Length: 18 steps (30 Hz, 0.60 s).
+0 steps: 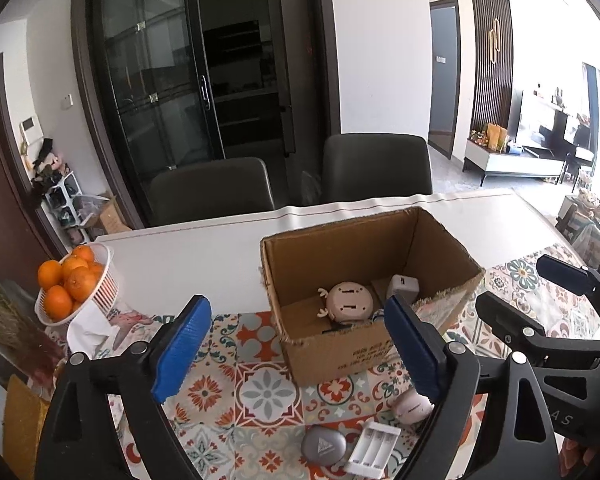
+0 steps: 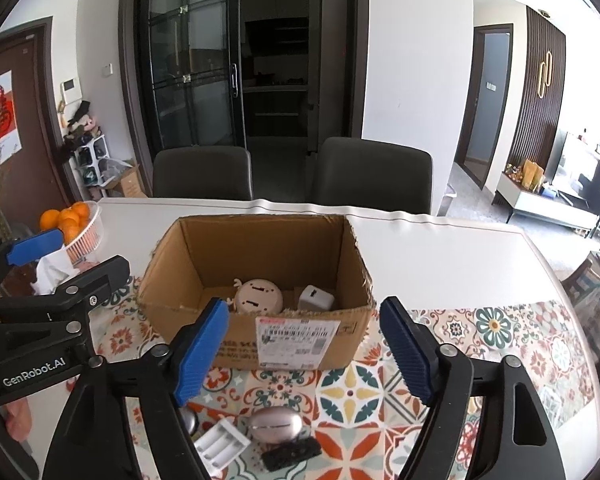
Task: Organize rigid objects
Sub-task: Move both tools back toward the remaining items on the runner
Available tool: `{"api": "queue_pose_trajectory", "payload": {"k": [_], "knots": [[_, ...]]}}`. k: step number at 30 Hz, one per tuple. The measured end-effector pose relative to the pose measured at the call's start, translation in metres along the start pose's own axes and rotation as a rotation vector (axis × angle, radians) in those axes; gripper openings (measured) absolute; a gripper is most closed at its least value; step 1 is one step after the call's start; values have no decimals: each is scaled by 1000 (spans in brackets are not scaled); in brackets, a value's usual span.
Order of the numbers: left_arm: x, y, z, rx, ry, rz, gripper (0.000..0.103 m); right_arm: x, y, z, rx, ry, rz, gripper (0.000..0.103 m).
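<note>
The left tool (image 1: pixel 298 350) is spread wide with nothing between its blue pads, and the right tool (image 2: pixel 304 350) is spread wide and empty as well. Both hang above the near part of the tabletop (image 2: pixel 440 248), which carries a patterned cloth (image 2: pixel 352 392).

An open cardboard box (image 2: pixel 236 256) stands on the cloth beyond the tools. Inside it lie a round beige toy with small antlers (image 2: pixel 259 295) and, to its right, a white charger block (image 2: pixel 315 299).

On the cloth nearer than the box lie the loose things. The left wrist view shows a grey oval case (image 1: pixel 323 446), a white battery holder (image 1: pixel 374 446) just right of it, and a pale rounded thing (image 1: pixel 412 408) partly hidden behind the tool's right finger. The right wrist view shows the white battery holder (image 2: pixel 221 442), a pinkish egg-shaped thing (image 2: pixel 275 424) to its right, and a black rectangular block (image 2: pixel 290 453) touching its near side, which the left view does not show. Only the right view shows the printed label (image 2: pixel 294 342) on the box's near wall.

A white basket of oranges (image 1: pixel 100 280) stands at the far left.
</note>
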<state>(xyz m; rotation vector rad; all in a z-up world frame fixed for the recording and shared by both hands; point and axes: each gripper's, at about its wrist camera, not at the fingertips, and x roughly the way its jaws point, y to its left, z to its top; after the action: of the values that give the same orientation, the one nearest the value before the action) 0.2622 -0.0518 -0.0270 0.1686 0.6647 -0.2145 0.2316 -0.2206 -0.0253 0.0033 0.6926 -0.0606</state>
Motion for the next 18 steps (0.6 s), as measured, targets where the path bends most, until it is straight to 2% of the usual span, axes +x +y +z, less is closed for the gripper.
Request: {"api": "queue_pose_trajectory", "payload": {"k": [9,18], "knots": [[-14,4,-28,0,14,15,89,-11,8,-19,-9,8,1,82],[-7,7,-59,-17,91,2,89,-14,13,-43,-9,25,-21,82]]}}
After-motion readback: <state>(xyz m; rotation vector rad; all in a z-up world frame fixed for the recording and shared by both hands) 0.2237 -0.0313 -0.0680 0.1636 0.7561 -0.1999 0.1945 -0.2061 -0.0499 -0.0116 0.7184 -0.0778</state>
